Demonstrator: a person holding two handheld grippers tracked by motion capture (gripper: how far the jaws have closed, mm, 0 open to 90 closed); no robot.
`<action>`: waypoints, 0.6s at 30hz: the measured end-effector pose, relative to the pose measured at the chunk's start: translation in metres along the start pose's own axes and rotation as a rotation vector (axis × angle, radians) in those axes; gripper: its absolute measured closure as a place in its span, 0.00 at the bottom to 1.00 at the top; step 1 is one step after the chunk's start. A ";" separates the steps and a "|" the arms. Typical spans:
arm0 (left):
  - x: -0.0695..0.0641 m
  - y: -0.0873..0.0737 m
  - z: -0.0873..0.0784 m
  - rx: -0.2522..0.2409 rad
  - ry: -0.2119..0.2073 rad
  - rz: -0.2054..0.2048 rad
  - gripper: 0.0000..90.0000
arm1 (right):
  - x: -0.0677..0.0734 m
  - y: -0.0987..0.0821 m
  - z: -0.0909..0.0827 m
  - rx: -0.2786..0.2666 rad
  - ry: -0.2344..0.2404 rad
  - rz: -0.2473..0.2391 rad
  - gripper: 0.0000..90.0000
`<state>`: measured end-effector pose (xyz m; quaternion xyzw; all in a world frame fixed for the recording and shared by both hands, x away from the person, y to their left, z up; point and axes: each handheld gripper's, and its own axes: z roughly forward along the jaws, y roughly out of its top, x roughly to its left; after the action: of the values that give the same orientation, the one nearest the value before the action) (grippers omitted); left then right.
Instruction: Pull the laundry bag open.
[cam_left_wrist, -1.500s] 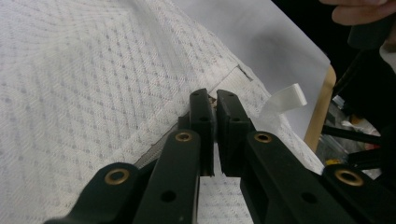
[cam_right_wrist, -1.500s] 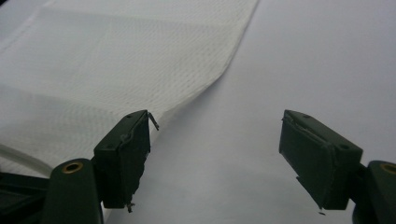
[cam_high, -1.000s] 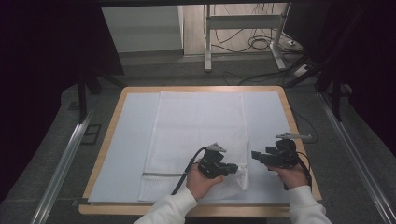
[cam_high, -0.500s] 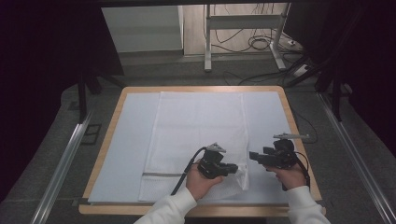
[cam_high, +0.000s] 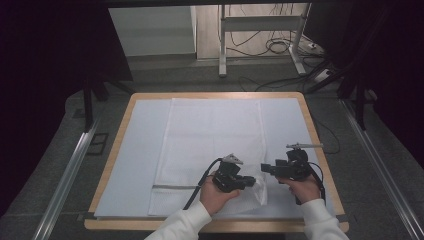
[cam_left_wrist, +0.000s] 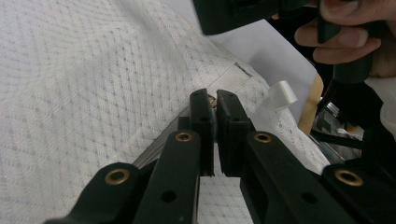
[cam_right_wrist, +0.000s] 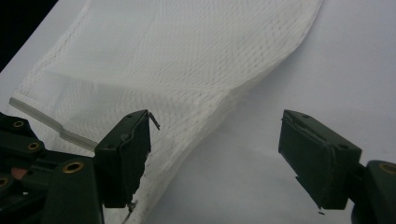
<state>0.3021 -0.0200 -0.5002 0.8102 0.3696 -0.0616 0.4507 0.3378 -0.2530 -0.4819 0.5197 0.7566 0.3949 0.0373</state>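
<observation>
A white mesh bag (cam_high: 210, 140) lies flat on the sheet-covered table (cam_high: 125, 135), with a grey zipper (cam_high: 175, 187) along its near edge. My left gripper (cam_high: 251, 180) sits at the bag's near right corner. Seen close up, the left gripper (cam_left_wrist: 212, 100) is shut on a small metal zipper pull (cam_left_wrist: 213, 99), and the mesh (cam_left_wrist: 93, 93) is bunched up around it. My right gripper (cam_high: 265, 169) hovers just right of that corner. Its jaws stand wide open (cam_right_wrist: 217, 140) with nothing between them; the left jaw is beside the lifted mesh edge (cam_right_wrist: 187, 121).
A small white tag (cam_left_wrist: 282, 93) sticks out of the bag near the table's wooden edge (cam_left_wrist: 310, 109). Bare sheet (cam_right_wrist: 336, 70) lies to the right of the bag. Beyond the table stand metal table legs and cables on the floor (cam_high: 280, 47).
My right gripper has edged slightly left toward the bag's corner. The left gripper has stayed in place, still shut.
</observation>
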 end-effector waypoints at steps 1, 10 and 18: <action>0.000 0.000 0.000 0.002 0.000 0.002 0.96 | 0.001 0.000 0.002 0.004 0.000 0.004 0.27; -0.001 0.000 0.001 0.001 0.003 0.008 0.96 | 0.005 -0.001 0.019 0.051 0.021 0.041 0.29; -0.002 -0.001 0.001 0.000 0.004 0.008 0.96 | 0.009 -0.002 0.027 0.064 0.031 0.044 0.30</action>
<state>0.3005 -0.0217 -0.5008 0.8118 0.3672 -0.0581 0.4503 0.3445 -0.2305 -0.4986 0.5309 0.7579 0.3791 0.0004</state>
